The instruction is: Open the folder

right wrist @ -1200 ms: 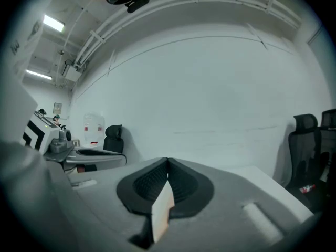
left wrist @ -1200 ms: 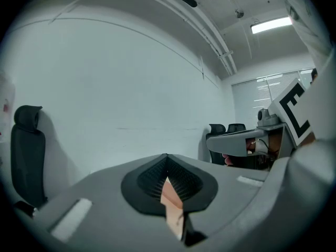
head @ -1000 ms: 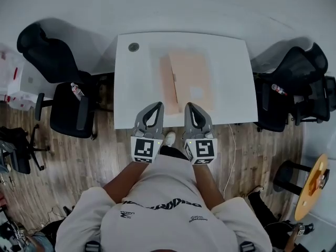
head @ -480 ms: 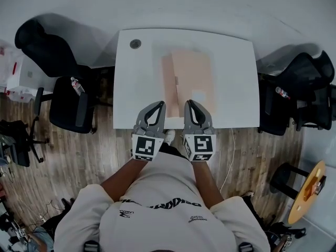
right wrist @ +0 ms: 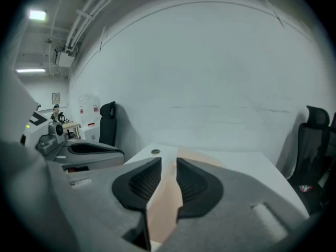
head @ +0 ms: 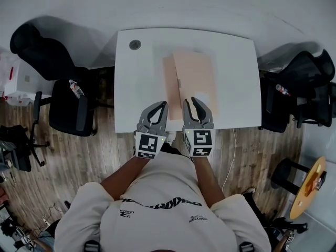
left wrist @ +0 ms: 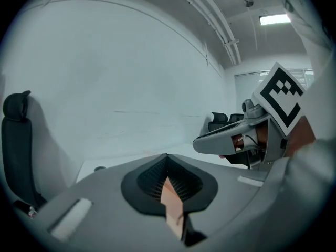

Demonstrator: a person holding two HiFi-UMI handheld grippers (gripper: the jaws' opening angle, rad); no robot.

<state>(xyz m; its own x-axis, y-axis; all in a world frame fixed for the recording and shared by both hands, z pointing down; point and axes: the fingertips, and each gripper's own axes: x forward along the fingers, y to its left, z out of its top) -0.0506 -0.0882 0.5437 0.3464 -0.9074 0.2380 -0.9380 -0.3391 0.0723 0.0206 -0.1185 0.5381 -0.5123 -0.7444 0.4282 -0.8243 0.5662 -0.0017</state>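
A peach folder lies shut on the white table, its spine strip on the left. Both grippers hover over the table's near edge, just short of the folder. My left gripper is shut, its tips meeting with nothing between them. My right gripper is open; its jaws have just been opening and hold nothing. Through their gap the folder shows ahead. The right gripper's grey body appears at the right of the left gripper view.
A round grommet sits at the table's far left corner. Black office chairs stand to the left and to the right of the table. A small round wooden table stands at the lower right. A white wall runs behind the table.
Both grippers have sunk slightly toward the table's near edge. The right gripper's jaws have parted; the left gripper's jaws stay together.
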